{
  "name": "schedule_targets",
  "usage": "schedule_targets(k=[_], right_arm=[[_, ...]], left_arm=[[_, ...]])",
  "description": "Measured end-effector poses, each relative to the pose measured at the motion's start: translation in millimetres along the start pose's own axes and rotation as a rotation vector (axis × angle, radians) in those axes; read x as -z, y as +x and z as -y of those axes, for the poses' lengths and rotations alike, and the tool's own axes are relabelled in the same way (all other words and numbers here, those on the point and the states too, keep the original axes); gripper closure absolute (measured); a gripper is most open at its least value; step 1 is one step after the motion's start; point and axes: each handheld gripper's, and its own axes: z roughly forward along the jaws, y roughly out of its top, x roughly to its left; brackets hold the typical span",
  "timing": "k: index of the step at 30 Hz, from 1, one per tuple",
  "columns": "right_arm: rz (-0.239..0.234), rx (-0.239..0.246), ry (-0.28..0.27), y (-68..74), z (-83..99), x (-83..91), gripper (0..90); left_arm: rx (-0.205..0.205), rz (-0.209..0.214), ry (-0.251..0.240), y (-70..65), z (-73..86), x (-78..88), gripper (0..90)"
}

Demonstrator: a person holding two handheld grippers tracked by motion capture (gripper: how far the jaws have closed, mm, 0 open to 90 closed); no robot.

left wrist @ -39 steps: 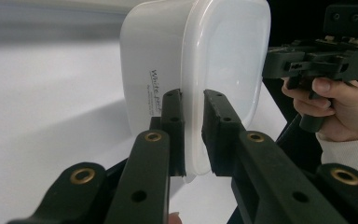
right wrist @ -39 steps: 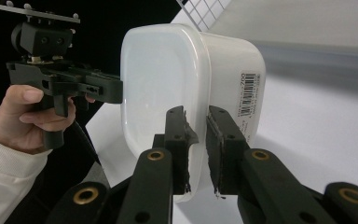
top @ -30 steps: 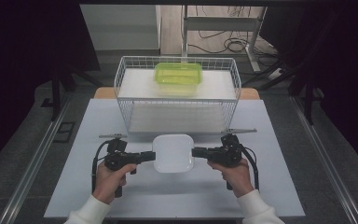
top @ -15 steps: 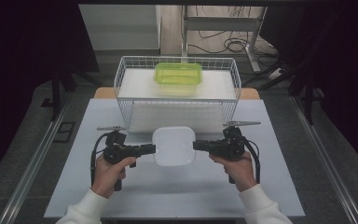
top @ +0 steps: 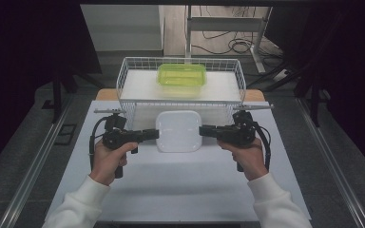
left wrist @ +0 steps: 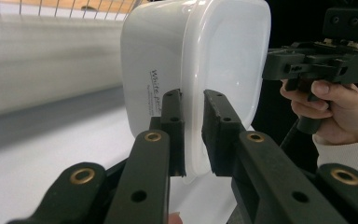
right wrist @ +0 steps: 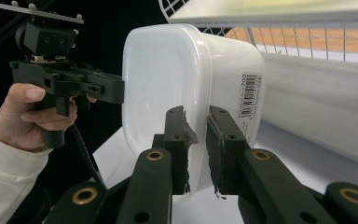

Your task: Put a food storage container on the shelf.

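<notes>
A white lidded container [top: 178, 131] was held level between the two claws, above the white worktop [top: 180, 190] and just in front of the wire basket [top: 123, 83]. The left claw [top: 153, 134] was pointed inward from the left and was pinched on the container's left rim; in the left gripper view its pads [left wrist: 173, 122] were seen pressed on either side of the lid's edge. The right claw [top: 204, 130] was pointed inward from the right, mirroring the other, and was likewise clamped on the right rim [right wrist: 196, 126]. Both grippers were held roughly horizontal, each handle gripped from below by a hand [top: 105, 159] with fingers wrapped round it, the forearms in white sleeves being brought in from the near edge. A green container [top: 182, 80] was seen resting inside the basket, well apart from the held one.
</notes>
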Motion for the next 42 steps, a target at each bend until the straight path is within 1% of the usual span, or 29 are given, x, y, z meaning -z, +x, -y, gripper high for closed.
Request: schedule_targets(k=[6,12,15,19,26,28,29,34,37,42], right_arm=[[0.001,0.009,-0.011,2.8,-15.3,3.3,78.0],[-0.001,0.01,-0.03,4.3,-28.4,6.0,77.8],[-0.003,0.017,-0.045,5.4,-37.1,8.2,77.8],[-0.01,0.03,-0.056,8.6,-51.2,12.3,77.8],[-0.019,0.039,-0.076,11.4,-78.3,12.9,77.9],[-0.016,0.047,-0.078,12.2,-85.1,12.8,78.0],[-0.016,0.049,-0.084,13.0,-88.7,12.6,78.0],[-0.014,0.058,-0.098,14.4,-105.2,11.5,78.0],[-0.008,0.06,-0.103,13.1,-113.2,10.8,78.0],[0.002,0.061,-0.108,9.6,-125.8,9.9,78.0]], left_arm=[[-0.012,-0.002,-0.015,-4.5,-13.4,3.6,79.1],[-0.035,0.0,-0.027,-11.6,-29.2,9.7,79.4],[-0.055,0.002,-0.038,-17.3,-40.4,13.9,79.6],[-0.071,-0.001,-0.043,-22.3,-55.3,17.9,79.7],[-0.081,-0.016,-0.062,-24.5,-79.8,23.5,79.4],[-0.1,-0.027,-0.07,-27.2,-86.8,26.1,79.5],[-0.103,-0.029,-0.073,-27.6,-91.4,27.5,79.5],[-0.102,-0.031,-0.086,-25.3,-108.7,28.8,79.3],[-0.108,-0.027,-0.088,-22.2,-118.0,27.4,79.2],[-0.095,-0.015,-0.087,-15.6,-131.4,22.8,79.0]])
